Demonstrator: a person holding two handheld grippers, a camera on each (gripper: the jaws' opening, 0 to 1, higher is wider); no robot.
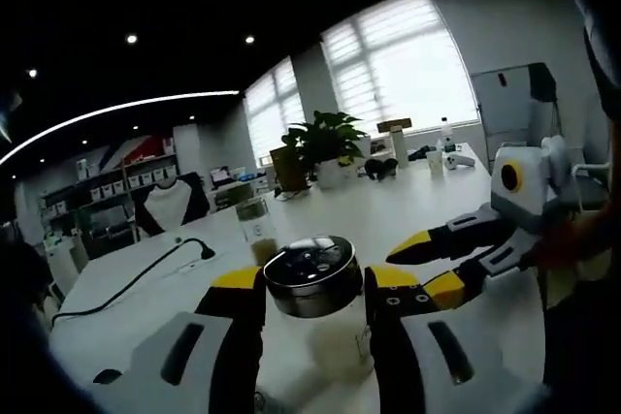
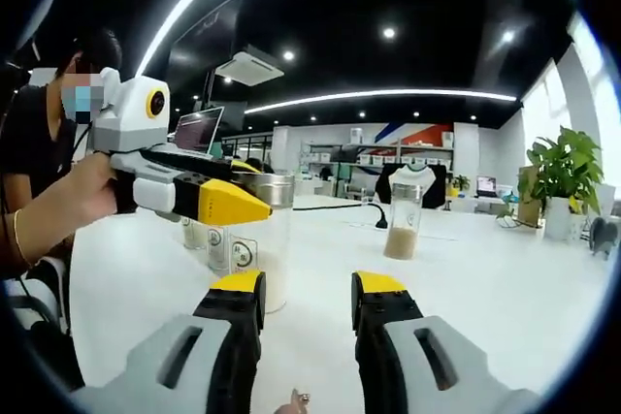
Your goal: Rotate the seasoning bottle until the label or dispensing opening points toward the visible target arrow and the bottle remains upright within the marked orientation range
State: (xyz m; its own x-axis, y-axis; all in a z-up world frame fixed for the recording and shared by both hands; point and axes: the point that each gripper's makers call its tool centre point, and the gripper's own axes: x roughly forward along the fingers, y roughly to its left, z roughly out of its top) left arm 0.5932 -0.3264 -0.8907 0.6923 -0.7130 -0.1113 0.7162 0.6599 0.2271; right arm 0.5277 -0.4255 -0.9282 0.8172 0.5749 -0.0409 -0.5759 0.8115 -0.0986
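Observation:
The seasoning bottle point(image 1: 335, 336) stands upright on the white table point(image 1: 320, 210); it is clear glass with beige contents and a round silver-and-black cap point(image 1: 312, 273). My left gripper point(image 1: 312, 286) is shut on it just below the cap, one yellow-tipped jaw on each side. In the right gripper view the same bottle point(image 2: 274, 259) sits at left centre, with the left gripper point(image 2: 243, 206) reaching in from the left, held by a person's hand. My right gripper point(image 2: 309, 286) is open and holds nothing, a short way from the bottle. It also enters the left gripper view as the right gripper point(image 1: 427, 267).
A second bottle point(image 2: 403, 220) with beige filling stands farther back on the table, also seen as the second bottle point(image 1: 257, 230). A black cable point(image 1: 146, 273) runs across the left side. A potted plant point(image 1: 325, 143) is at the far end. A small socket block point(image 2: 233, 251) sits beside the held bottle.

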